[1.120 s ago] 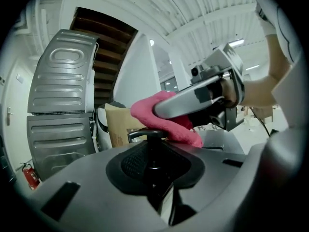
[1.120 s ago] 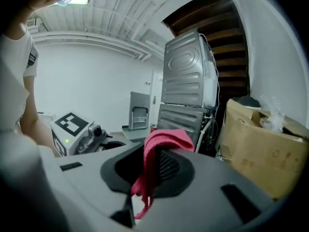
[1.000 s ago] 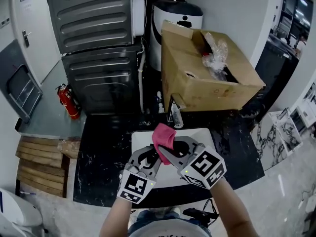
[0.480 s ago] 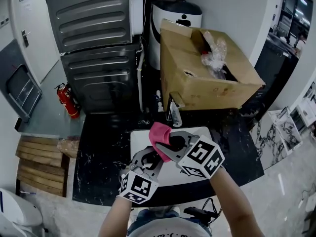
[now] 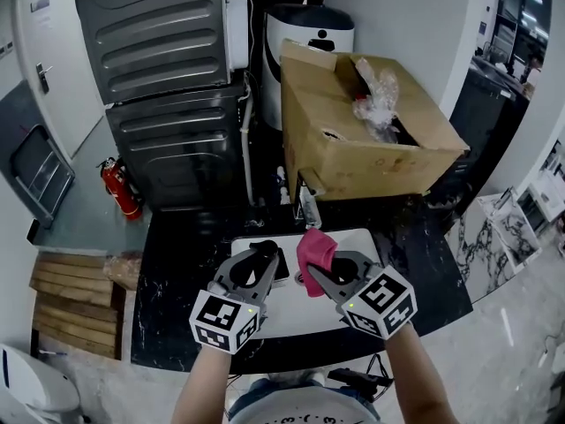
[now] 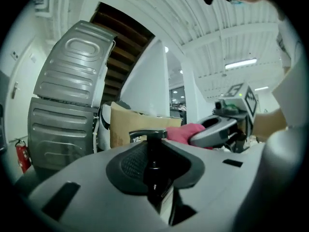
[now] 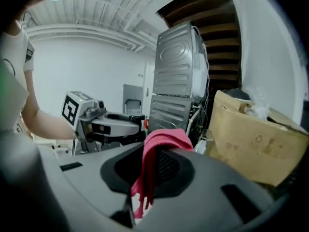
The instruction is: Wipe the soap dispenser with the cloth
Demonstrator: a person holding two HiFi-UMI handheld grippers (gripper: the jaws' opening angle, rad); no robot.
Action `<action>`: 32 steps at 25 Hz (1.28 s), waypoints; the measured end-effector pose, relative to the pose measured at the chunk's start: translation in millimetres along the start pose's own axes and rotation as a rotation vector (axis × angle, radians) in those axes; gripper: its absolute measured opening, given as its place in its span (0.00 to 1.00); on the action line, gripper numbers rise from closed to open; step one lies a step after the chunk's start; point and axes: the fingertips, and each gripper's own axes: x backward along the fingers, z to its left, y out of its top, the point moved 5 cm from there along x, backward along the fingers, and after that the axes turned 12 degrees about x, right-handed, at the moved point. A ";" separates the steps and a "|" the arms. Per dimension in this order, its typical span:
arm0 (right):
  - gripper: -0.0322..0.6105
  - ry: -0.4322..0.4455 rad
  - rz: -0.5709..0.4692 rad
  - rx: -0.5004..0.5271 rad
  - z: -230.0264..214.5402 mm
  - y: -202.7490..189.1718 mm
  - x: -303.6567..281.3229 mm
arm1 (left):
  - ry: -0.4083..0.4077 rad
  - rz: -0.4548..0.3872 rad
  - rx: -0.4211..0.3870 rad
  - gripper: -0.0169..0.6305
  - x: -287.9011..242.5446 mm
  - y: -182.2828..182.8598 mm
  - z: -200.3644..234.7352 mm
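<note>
A black soap dispenser [image 5: 273, 264] with a pump head [image 6: 147, 135] is clamped upright between the jaws of my left gripper [image 5: 261, 253], held above the white board. In the left gripper view its dark neck [image 6: 153, 164] fills the gap between the pads. My right gripper [image 5: 315, 273] is shut on a pink cloth [image 5: 316, 247], which bunches over its tips and hangs down between the pads [image 7: 145, 178]. The cloth [image 6: 186, 132] sits just right of the dispenser, a small gap apart. The right gripper view shows the left gripper [image 7: 112, 124] to the left.
A white board [image 5: 357, 241] lies on the black marbled counter [image 5: 185, 272]. Behind it stand an open cardboard box [image 5: 371, 144], small bottles [image 5: 306, 208], a white bin [image 5: 305, 38] and stacked grey machines [image 5: 168, 87]. A red fire extinguisher [image 5: 119, 188] is on the floor at left.
The grippers have drawn apart. The cloth, which lay against the dispenser, moved right and off it; the left gripper rose and rolled with the dispenser.
</note>
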 end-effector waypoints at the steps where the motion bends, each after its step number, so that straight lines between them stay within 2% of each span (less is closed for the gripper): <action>1: 0.13 -0.026 -0.039 -0.029 -0.7 2.7 5.1 | 0.013 -0.012 0.048 0.16 -1.2 6.6 4.4; 4: 0.13 -0.107 -0.122 -0.096 -2.4 7.6 14.8 | 0.037 -0.060 0.249 0.16 -3.7 24.2 20.8; 7: 0.13 -0.151 -0.146 -0.124 1.7 4.8 16.0 | 0.043 -0.111 0.456 0.16 -5.5 36.8 33.5; 9: 0.13 -0.168 -0.158 -0.126 4.4 5.5 15.8 | 0.054 -0.127 0.537 0.16 -7.8 42.4 36.7; 16: 0.13 -0.149 -0.233 -0.109 9.7 27.4 4.8 | 0.097 -0.100 0.615 0.16 -14.2 39.1 32.8; 22: 0.13 -0.148 -0.203 -0.149 11.9 25.0 -16.7 | 0.074 -0.130 0.765 0.17 -14.2 35.6 30.4; 27: 0.13 -0.176 -0.169 -0.202 12.9 4.9 -14.5 | 0.082 -0.145 0.782 0.17 -9.0 34.1 33.3; 32: 0.13 -0.206 -0.074 -0.256 16.5 -29.3 -15.1 | 0.108 -0.158 0.774 0.17 -4.9 34.8 41.3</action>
